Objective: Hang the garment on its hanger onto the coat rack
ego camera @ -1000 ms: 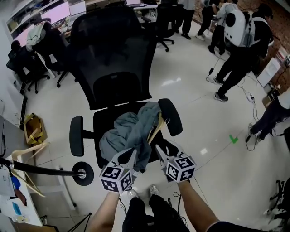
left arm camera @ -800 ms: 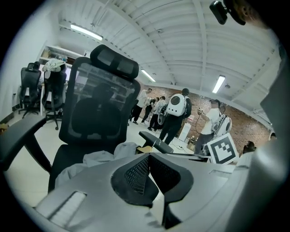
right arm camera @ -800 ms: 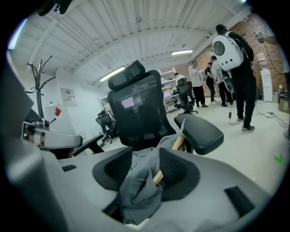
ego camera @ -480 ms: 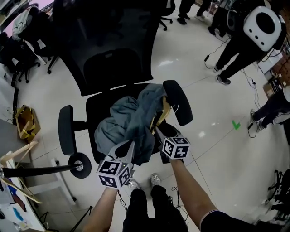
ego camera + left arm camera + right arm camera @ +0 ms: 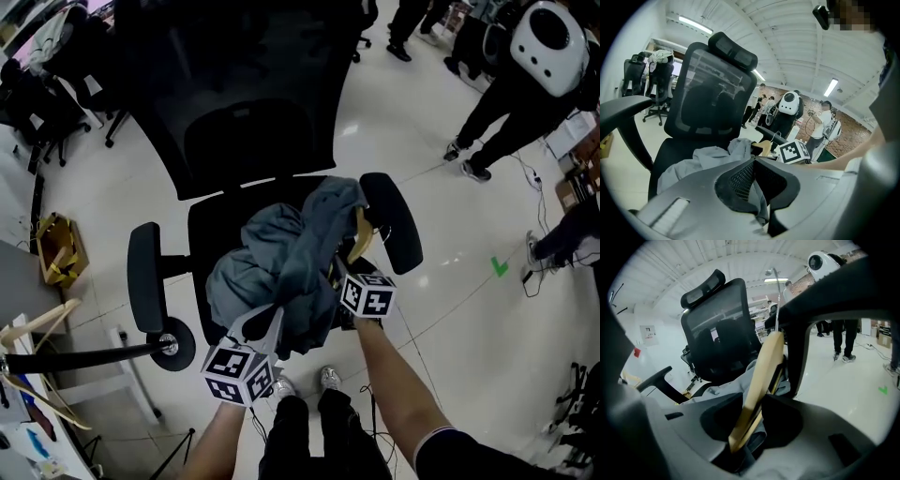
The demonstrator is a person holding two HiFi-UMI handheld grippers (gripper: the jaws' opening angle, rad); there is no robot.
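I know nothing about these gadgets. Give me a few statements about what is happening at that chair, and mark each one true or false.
1. The grey garment lies heaped on the seat of a black office chair. True.
2. The hanger is blue plastic. False: it is pale wood with a metal hook.
3. The right gripper has the hanger between its jaws. True; its jaws have just been closing, and now they grip it.
4. The left gripper holds nothing. False: its jaws are shut on a fold of the garment.
5. Nobody else is in the room. False: people stand on the floor beyond the chair.
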